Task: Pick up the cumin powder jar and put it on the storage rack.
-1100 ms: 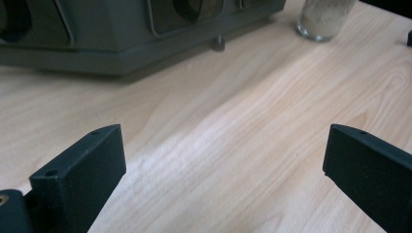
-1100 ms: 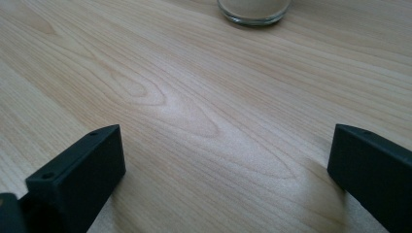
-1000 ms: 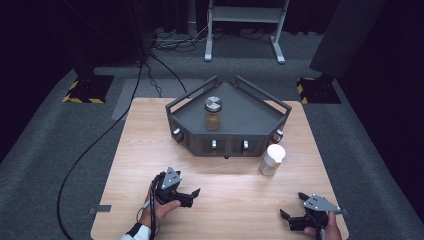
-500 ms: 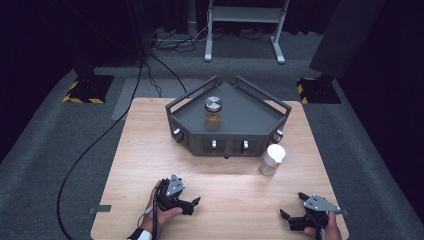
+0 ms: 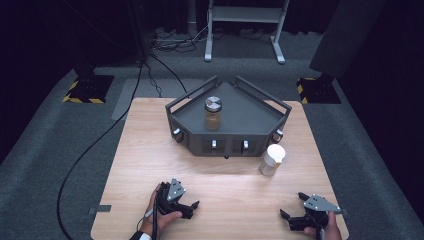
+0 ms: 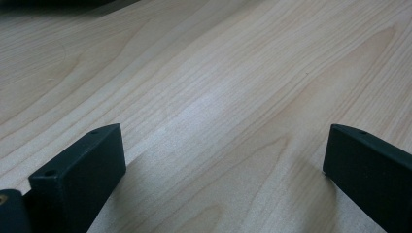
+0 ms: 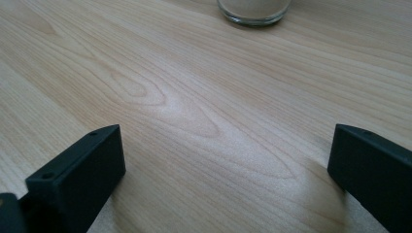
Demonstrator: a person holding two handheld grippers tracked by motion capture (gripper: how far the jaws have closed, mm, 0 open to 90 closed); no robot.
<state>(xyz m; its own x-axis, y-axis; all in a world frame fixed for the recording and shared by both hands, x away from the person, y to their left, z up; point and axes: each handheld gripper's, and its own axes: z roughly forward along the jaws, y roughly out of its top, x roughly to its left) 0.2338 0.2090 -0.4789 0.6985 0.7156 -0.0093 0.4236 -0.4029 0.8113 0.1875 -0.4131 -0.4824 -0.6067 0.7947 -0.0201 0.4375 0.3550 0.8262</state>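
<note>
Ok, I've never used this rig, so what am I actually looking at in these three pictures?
A person sits at a wooden table and holds a two-jaw gripper in each hand. The high view looks down from above: left gripper, right gripper. The other two pictures come from cameras riding on each gripper, looking along its black jaws. Both stand open above bare wood and hold nothing. On the table stand a dark angular tray with a metal-lidded jar in it, and beside the tray a white-lidded jar, whose base shows in the right gripper view.

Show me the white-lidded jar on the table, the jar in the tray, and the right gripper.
White-lidded jar [image 5: 273, 159], high view, on its lid and upper side.
Jar in the tray [image 5: 213, 114], high view, on its glass body below the metal lid.
Right gripper [image 5: 291, 214], high view, midway between its open jaw tips.
</note>
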